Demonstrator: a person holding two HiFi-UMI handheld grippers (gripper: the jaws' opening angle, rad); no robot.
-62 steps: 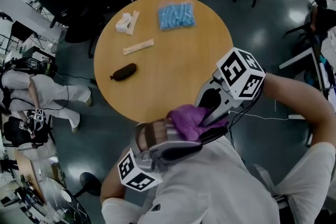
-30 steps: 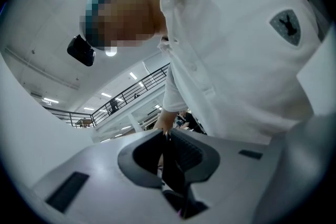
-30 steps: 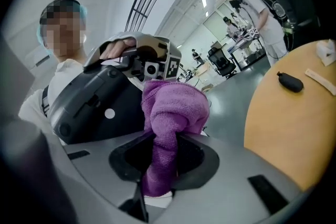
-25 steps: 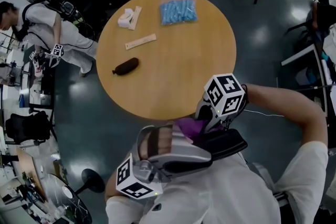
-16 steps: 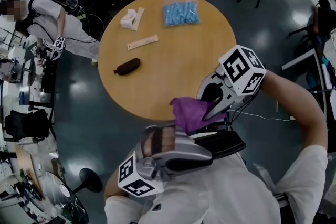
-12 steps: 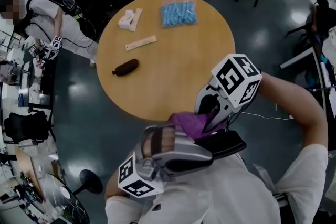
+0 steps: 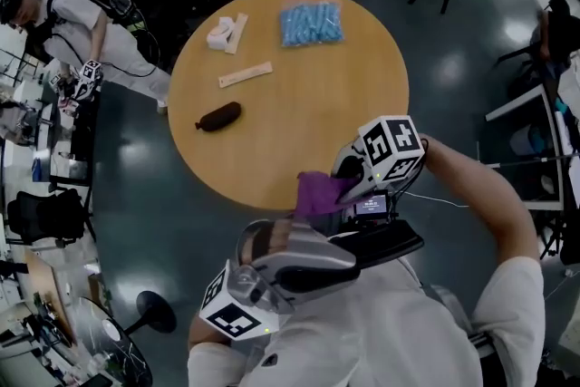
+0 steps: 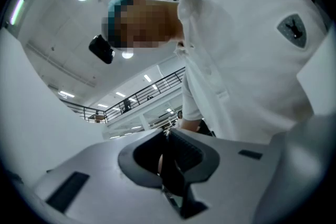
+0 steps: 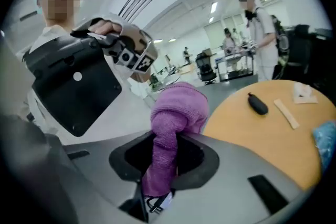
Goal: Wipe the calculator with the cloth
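Observation:
My left gripper is shut on the black calculator, held flat in front of the person's chest. In the left gripper view the calculator shows edge-on between the jaws of that gripper. My right gripper is shut on the purple cloth, which bunches out past its fingertips just above the calculator's near end. In the right gripper view the cloth sticks up between the jaws of that gripper, and the calculator's dark back is to its left. I cannot tell whether the cloth and the calculator touch.
The round wooden table lies beyond both grippers. On it are a blue packet, a dark pouch, a wooden stick and a white item. A person stands far left; chairs stand behind the table.
My right gripper has swung out to the right and back left with the cloth beside the calculator. The left gripper and calculator have barely moved. The person at the far left has shifted.

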